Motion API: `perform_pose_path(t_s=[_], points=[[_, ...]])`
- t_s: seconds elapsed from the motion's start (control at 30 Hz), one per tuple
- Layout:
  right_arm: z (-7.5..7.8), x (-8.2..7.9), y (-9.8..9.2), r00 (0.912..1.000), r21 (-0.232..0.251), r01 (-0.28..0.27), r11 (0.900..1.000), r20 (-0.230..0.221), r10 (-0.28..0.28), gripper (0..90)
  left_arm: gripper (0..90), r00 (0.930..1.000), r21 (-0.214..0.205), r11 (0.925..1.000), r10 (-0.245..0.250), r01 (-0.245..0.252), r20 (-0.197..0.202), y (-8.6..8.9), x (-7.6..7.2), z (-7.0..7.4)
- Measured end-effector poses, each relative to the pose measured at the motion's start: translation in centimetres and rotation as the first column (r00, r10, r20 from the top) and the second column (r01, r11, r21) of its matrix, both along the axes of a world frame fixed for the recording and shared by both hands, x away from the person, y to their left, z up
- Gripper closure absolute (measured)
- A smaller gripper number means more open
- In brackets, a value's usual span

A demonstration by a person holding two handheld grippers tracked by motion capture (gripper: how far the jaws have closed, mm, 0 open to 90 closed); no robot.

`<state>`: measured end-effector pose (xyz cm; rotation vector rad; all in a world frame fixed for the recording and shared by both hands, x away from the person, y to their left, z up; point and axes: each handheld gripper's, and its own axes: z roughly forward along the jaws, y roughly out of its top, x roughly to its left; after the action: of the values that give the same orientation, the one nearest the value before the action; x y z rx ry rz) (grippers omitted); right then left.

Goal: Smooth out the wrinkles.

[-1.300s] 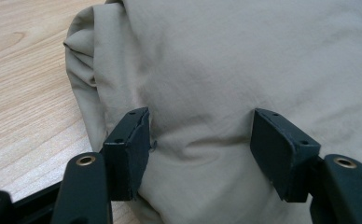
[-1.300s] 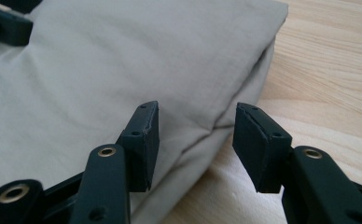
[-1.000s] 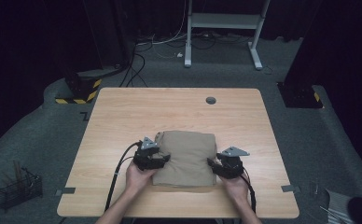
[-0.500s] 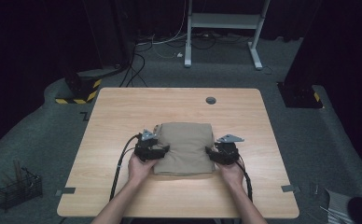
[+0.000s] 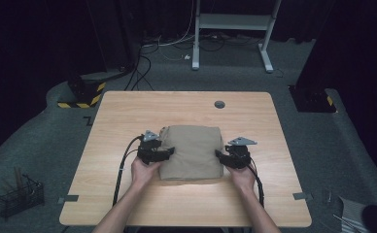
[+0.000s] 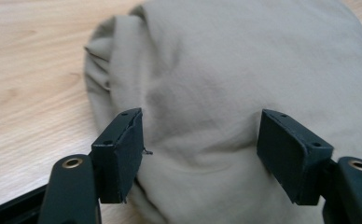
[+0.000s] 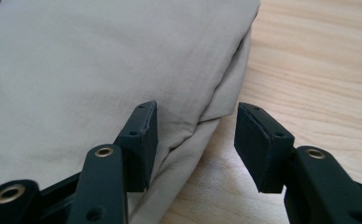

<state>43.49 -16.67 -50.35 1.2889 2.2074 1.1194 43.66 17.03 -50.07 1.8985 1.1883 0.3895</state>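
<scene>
Here: plain folded beige cloth (image 5: pixel 191 151), unmarked, on table (image 5: pixel 128 111).

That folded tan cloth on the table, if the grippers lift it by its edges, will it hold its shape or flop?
The folded tan cloth would probably flop: its rumpled folds and creases suggest soft, thin fabric. Lifted by one edge, the stacked layers would likely sag and unfold. It looks light, so a push from the left gripper or the right gripper may bunch it rather than slide it across the wooden table.
</scene>
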Motion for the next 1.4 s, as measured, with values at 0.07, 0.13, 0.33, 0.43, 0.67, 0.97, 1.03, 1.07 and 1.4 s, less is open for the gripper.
perform_pose_path(t_s=[0.07, 0.13, 0.33, 0.43, 0.67, 0.97, 1.03, 1.07, 1.4], points=[[0.3, -0.1, -0.3, 0.9999, 0.009, 0.005, 0.9999, 0.009, -0.005, 48.9, 30.4, 1.0, -0.01, 1.0, 0.003, -0.003, -0.003, 0.2, -0.1, 0.2], [0.5, -0.1, -0.6, 0.9998, 0.012, 0.009, 0.9999, 0.018, -0.01, 48.9, 30.3, 0.9999, 0.009, 0.9999, 0.011, -0.011, 0.008, 0.4, -0.2, 0.4], [1.3, -0.7, -1.4, 0.9992, 0.024, 0.017, 0.9996, 0.034, -0.018, 48.9, 30.8, 0.9996, 0.009, 0.9998, 0.02, -0.02, 0.02, 1.0, -0.5, 0.9], [1.6, -0.9, -2.0, 0.9984, 0.032, 0.022, 0.9993, 0.051, -0.024, 49.0, 30.9, 0.9995, 0.002, 0.9998, 0.02, -0.02, 0.023, 1.3, -0.8, 1.2], [2.1, -1.2, -3.0, 0.9973, 0.037, 0.036, 0.9987, 0.063, -0.038, 48.9, 30.9, 0.9974, 0.014, 0.9992, 0.036, -0.037, 0.063, 2.4, -1.5, 2.2], [2.3, -1.8, -4.1, 0.9955, 0.067, 0.058, 0.9961, 0.071, -0.062, 48.9, 30.9, 0.9955, -0.006, 0.998, 0.063, -0.063, 0.071, 4.0, -2.3, 2.9], [2.3, -2.1, -4.2, 0.9951, 0.061, 0.053, 0.9967, 0.081, -0.058, 48.9, 30.9, 0.9948, -0.008, 0.9976, 0.069, -0.069, 0.075, 4.3, -2.4, 3.0], [2.3, -2.2, -4.3, 0.995, 0.064, 0.054, 0.9965, 0.081, -0.059, 48.9, 30.9, 0.9944, -0.016, 0.9972, 0.074, -0.073, 0.075, 4.6, -2.5, 3.0], [2.5, -3.4, -5.3, 0.994, 0.067, 0.061, 0.9959, 0.086, -0.067, 48.9, 30.8, 0.9914, -0.032, 0.994, 0.107, -0.105, 0.076, 6.4, -3.9, 2.9]])
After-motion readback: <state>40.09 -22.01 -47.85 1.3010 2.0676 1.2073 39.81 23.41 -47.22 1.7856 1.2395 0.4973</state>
